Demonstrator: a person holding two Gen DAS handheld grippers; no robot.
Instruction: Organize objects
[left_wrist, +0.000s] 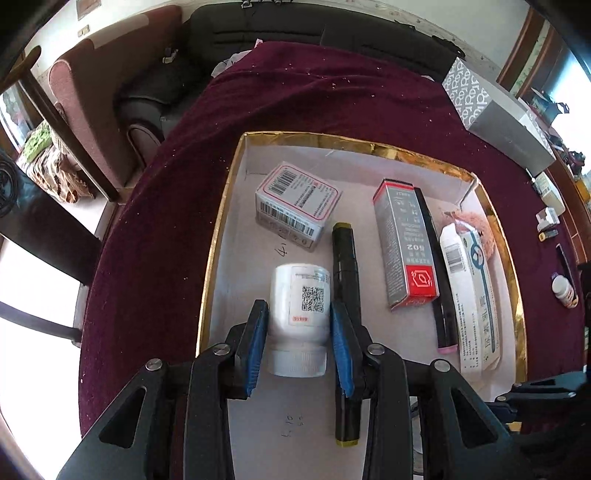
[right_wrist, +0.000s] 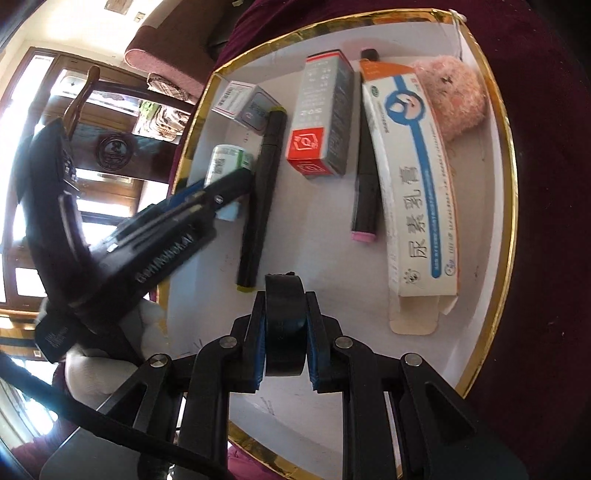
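Right now left claw (left_wrist: 299, 325) is clamped on a white pill bottle (left_wrist: 300, 314) with a QR-code label, cap toward the camera, low inside the gold-rimmed tray (left_wrist: 218, 236). Right claw (right_wrist: 284, 339) is pinched tight on a black tape roll (right_wrist: 285, 325) over the tray's near end. Beyond: black marker (left_wrist: 345, 266), grey-red carton marked "502" (left_wrist: 404, 247), ointment box (right_wrist: 413, 177), barcoded small box (left_wrist: 295, 201), pink plush (right_wrist: 456, 99), all in the tray on the maroon-covered surface (left_wrist: 295, 92)
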